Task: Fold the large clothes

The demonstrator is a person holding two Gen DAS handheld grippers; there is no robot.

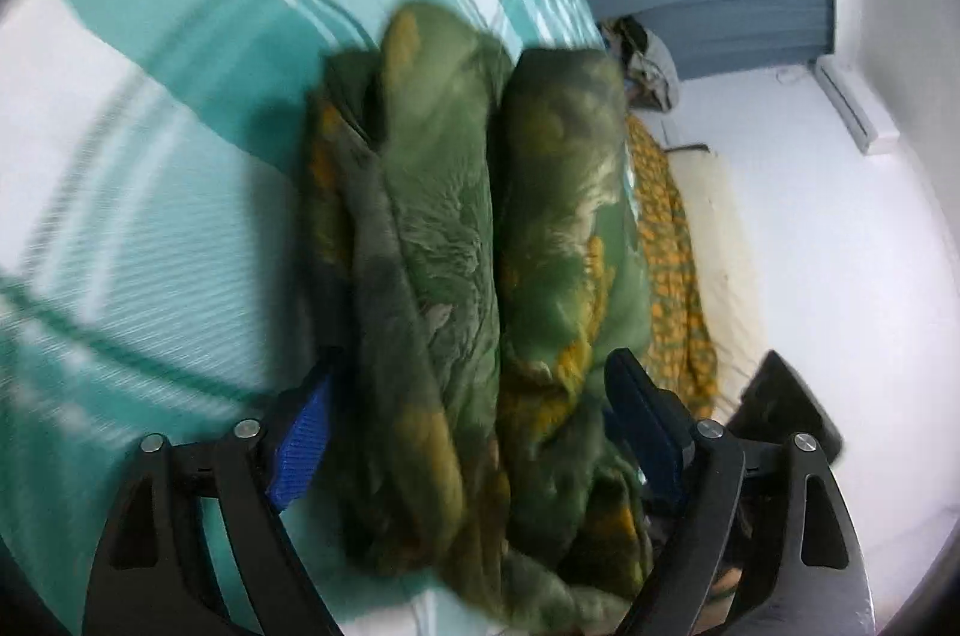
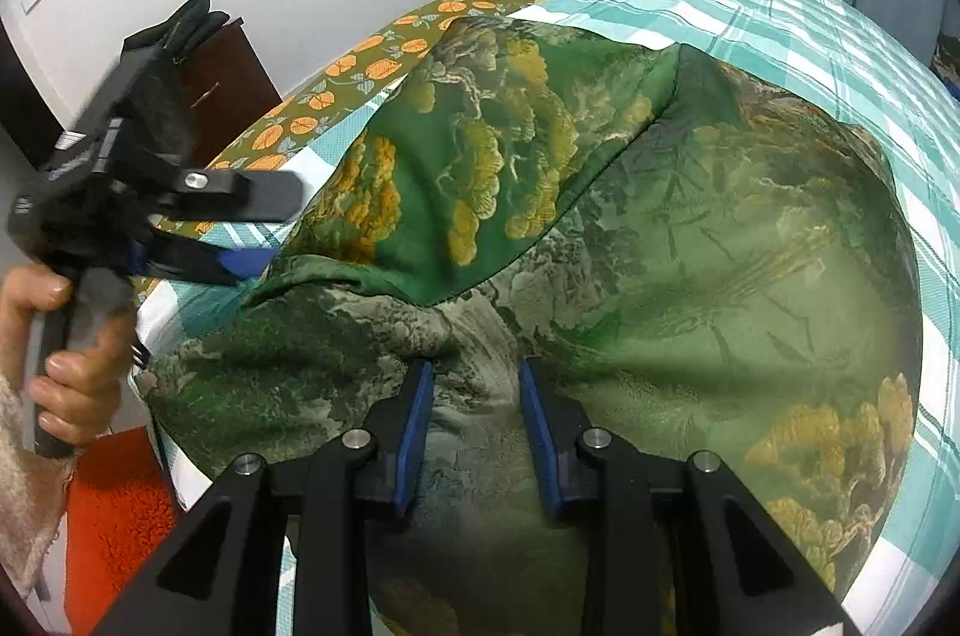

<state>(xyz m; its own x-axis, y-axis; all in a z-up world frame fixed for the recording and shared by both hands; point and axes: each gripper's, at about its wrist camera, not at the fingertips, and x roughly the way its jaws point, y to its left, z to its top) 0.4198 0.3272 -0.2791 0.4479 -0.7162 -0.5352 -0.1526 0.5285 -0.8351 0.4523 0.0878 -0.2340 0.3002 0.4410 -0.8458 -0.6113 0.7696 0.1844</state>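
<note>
The green printed garment (image 2: 600,216) lies spread over the bed (image 2: 810,6), which carries a teal-and-white checked sheet (image 2: 780,12) over an olive cover with orange flowers (image 2: 360,66) showing along the bed's left edge.

The right hand-held gripper (image 2: 477,426) sits at the garment's near edge with its blue-padded fingers (image 2: 414,432) partly spread; a ridge of cloth rises between them, though whether the pads actually press on it cannot be told.

The left hand-held gripper (image 2: 252,228) is at the garment's left side, near the bed's left edge, gripped by a bare hand (image 2: 66,366) in a beige sleeve. In its own view, which is blurred, its fingers (image 1: 300,450) stand wide apart, with two thick bunched folds of the green garment (image 1: 480,276) running up between them. The left blue pad seems to lie against the fabric; the right finger sits just beside the bundle. The blur leaves it unclear whether the cloth is truly clamped.

An orange rug (image 2: 114,516) lies on the floor beside the bed.
</note>
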